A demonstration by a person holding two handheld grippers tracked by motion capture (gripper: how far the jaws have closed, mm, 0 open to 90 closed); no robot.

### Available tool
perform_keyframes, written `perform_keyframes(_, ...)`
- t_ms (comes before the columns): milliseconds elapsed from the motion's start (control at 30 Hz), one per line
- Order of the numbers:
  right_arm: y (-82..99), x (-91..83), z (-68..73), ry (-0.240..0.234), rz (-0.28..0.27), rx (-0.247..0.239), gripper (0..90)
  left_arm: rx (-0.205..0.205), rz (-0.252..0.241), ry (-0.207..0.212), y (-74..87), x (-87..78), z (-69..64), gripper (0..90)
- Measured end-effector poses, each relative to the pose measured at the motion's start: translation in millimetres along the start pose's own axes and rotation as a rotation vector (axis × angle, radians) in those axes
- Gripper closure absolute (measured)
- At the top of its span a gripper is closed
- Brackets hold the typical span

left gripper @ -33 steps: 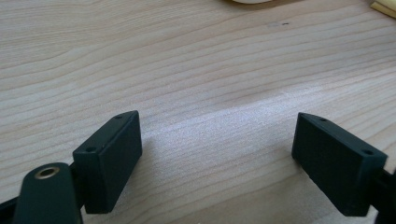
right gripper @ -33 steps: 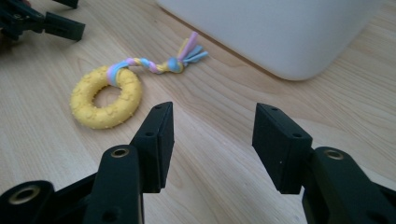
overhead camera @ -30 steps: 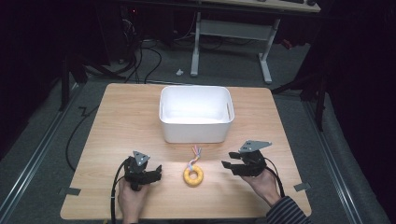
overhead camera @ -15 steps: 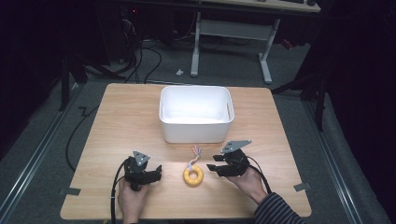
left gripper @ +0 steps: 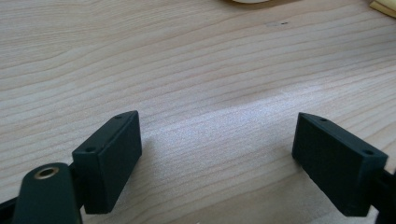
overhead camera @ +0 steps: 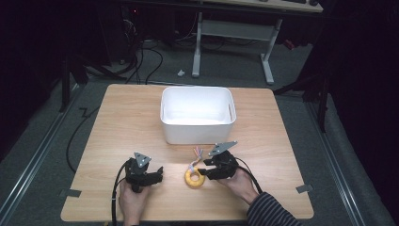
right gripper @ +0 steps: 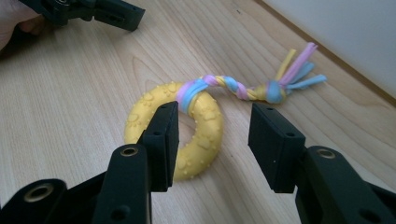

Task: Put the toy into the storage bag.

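Right gripper view, claw (right gripper: 212, 147) open astride ring toy (right gripper: 196, 133)

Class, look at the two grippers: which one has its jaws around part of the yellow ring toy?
The right gripper: its open jaws straddle one side of the yellow ring toy. The left gripper is open over bare table.

The right gripper (right gripper: 212, 140)'s near jaw hides part of the yellow ring toy (right gripper: 205, 140).
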State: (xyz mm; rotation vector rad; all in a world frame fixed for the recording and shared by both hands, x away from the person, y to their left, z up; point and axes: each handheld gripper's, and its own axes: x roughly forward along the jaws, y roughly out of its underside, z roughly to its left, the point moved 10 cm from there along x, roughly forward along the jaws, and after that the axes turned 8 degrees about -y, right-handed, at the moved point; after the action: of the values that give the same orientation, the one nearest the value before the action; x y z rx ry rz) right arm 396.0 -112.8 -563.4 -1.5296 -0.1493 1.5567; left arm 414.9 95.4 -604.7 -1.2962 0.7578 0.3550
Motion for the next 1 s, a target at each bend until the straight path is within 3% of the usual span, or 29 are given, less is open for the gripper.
perform_keyframes(533, 1.6, 21.1, -0.3, 0.01, 0.078, -0.005, 52.2, 0.0, 0.0, 0.0, 0.0, 0.0, 0.0, 16.1)
perform_keyframes(1000, 6.8, 34.7, -1.4, 0.04, 0.16, -0.061, 57.1, 0.0, 0.0, 0.0, 0.0, 0.0, 0.0, 16.1)
